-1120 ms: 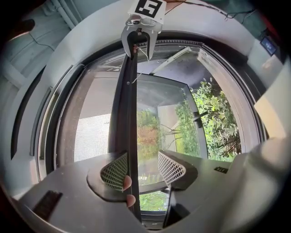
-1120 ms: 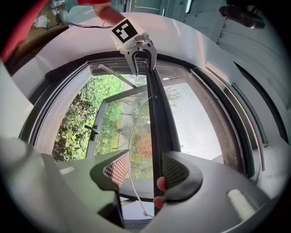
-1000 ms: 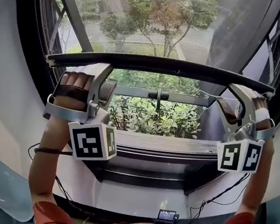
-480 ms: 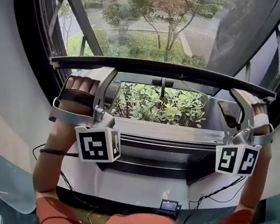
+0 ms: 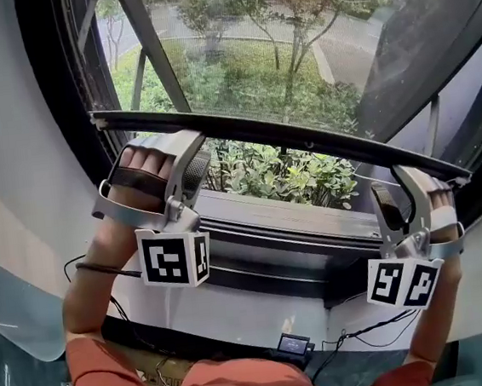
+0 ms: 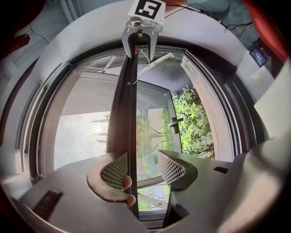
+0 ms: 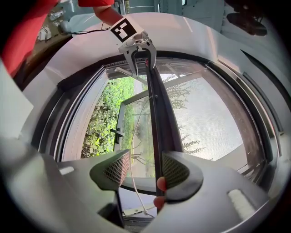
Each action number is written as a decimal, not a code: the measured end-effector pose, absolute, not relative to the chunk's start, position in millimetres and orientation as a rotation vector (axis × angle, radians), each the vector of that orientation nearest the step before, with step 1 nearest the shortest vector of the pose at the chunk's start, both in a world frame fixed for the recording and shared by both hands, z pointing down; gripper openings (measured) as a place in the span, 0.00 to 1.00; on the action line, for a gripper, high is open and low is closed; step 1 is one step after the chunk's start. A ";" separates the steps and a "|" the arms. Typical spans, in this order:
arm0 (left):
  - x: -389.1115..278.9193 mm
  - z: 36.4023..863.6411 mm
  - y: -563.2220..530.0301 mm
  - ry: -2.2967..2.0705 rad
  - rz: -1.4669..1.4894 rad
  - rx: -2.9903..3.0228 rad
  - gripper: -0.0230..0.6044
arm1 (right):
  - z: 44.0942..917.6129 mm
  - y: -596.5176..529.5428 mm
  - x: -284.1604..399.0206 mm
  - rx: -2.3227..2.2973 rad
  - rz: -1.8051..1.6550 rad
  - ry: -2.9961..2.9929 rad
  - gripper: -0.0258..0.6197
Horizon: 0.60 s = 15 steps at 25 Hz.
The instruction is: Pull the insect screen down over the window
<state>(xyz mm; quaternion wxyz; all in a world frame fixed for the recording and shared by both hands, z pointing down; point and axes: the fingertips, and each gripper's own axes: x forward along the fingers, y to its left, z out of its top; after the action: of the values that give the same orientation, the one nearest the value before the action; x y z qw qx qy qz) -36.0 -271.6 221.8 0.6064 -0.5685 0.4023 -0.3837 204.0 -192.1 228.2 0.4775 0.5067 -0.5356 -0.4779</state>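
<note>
My left tongs (image 5: pixel 183 151) sit at the left end of the long dark metal bottom bar (image 5: pixel 286 136) of the insect screen. They are released. In the left gripper view the jaws stand apart, and the bar (image 6: pixel 129 113) runs up between them. It lies against the left mesh-patterned pad, with a clear gap to the other pad. My fingertips (image 6: pixel 127 183) show just beside the bar there. My left hand (image 5: pixel 137 177) is just below the bar, and the white marker cube (image 5: pixel 172 257) hangs lower.

Above the bar stretches the fine grey mesh of the insect screen (image 5: pixel 294 45), with trees showing through it. Below the bar is an open gap with green leafy shrubs (image 5: pixel 290 174). The dark window sill frame (image 5: pixel 287 221) runs under that gap, apart from the bar. A small black device with a lit screen (image 5: pixel 293 343) sits well below the middle of the bar.

In the head view the bar slopes down toward its right end, where my right tongs (image 5: pixel 399 187) are. They are released too. In the right gripper view the jaws are apart, and the bar (image 7: pixel 157 123) rests against the right pad. A thin white cord (image 7: pixel 133 150) hangs between the jaws, beside the bar. My right hand (image 5: pixel 439 205) is just below the bar's right end.
</note>
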 end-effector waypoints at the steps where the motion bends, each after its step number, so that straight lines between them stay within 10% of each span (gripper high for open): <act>1: -36.1 223.2 -271.4 0.926 -0.895 -1.322 0.37 | 229.1 -192.0 203.8 1.233 -1.155 -1.318 0.40; 15: -37.8 278.0 -265.8 0.854 -0.983 -1.395 0.37 | 284.2 -189.3 203.6 1.147 -1.029 -1.390 0.40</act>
<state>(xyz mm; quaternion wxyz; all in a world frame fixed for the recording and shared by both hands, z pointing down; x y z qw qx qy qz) -37.8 -265.8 278.0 0.5784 -0.5963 0.3651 -0.4203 203.6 -189.3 284.2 0.5084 0.4759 -0.5770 -0.4268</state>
